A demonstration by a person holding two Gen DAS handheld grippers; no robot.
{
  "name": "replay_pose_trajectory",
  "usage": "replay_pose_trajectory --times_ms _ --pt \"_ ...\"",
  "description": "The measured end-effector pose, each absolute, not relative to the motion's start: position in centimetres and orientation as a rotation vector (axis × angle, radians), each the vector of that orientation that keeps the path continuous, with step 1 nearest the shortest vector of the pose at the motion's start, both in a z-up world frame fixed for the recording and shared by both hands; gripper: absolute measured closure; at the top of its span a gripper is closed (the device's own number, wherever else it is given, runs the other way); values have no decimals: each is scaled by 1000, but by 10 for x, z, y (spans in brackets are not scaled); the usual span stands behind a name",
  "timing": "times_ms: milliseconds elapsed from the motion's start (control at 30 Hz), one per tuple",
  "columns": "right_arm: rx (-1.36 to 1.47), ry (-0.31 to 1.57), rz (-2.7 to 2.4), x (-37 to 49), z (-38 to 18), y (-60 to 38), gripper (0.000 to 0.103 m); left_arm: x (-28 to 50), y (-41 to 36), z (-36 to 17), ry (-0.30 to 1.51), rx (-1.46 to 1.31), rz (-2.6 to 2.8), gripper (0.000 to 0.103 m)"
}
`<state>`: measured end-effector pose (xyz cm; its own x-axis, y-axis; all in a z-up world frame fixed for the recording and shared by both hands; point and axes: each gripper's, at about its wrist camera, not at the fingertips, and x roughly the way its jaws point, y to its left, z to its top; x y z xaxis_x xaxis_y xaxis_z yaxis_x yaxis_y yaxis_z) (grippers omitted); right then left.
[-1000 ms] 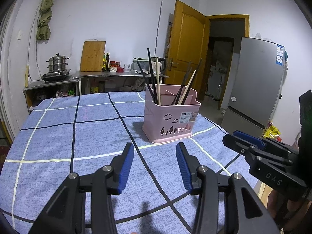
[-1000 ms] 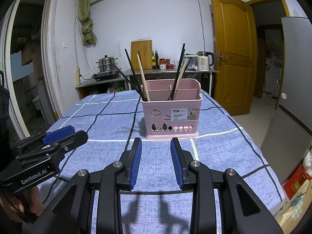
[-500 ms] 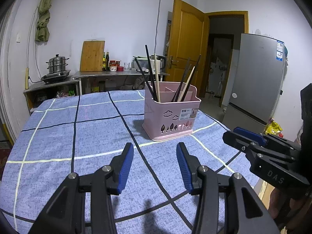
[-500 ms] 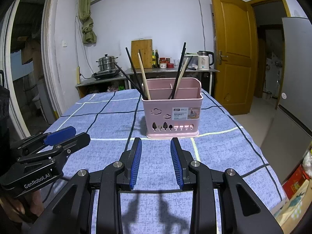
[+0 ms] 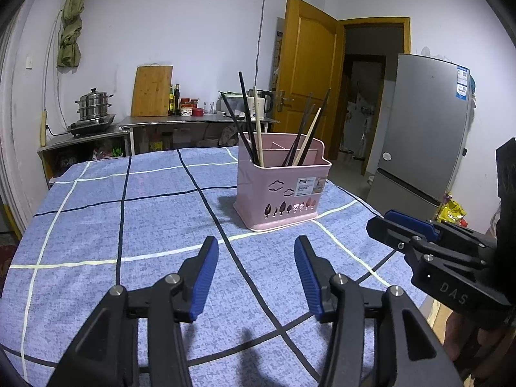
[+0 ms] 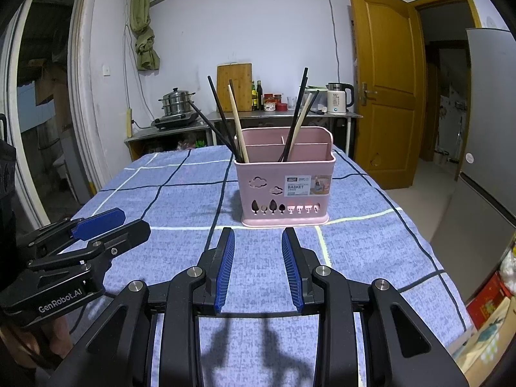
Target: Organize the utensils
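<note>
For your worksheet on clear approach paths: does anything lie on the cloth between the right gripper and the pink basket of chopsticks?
Nothing visible does. The right gripper is open and empty, pointing at the basket; only bare tablecloth lies between. The left gripper is off to the side, outside that path.

Bare blue checked cloth on the bench [image 6: 180,206] lies open btwn both grippers' fingers & the pink plastic utensil basket [image 6: 285,190]. Only obstacle ahead: that basket w/ black and pale wooden chopsticks [image 6: 237,122] fanning out above its rim. Cloth left of the basket is free.
</note>
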<state>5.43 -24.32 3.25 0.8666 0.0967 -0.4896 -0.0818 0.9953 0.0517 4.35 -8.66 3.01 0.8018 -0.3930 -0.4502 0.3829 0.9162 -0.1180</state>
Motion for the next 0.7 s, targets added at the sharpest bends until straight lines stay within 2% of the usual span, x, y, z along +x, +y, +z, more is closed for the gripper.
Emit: replay_pose_trajectory --times_ms 700 --pt "23 514 94 55 32 -244 71 43 -86 29 484 -13 -405 50"
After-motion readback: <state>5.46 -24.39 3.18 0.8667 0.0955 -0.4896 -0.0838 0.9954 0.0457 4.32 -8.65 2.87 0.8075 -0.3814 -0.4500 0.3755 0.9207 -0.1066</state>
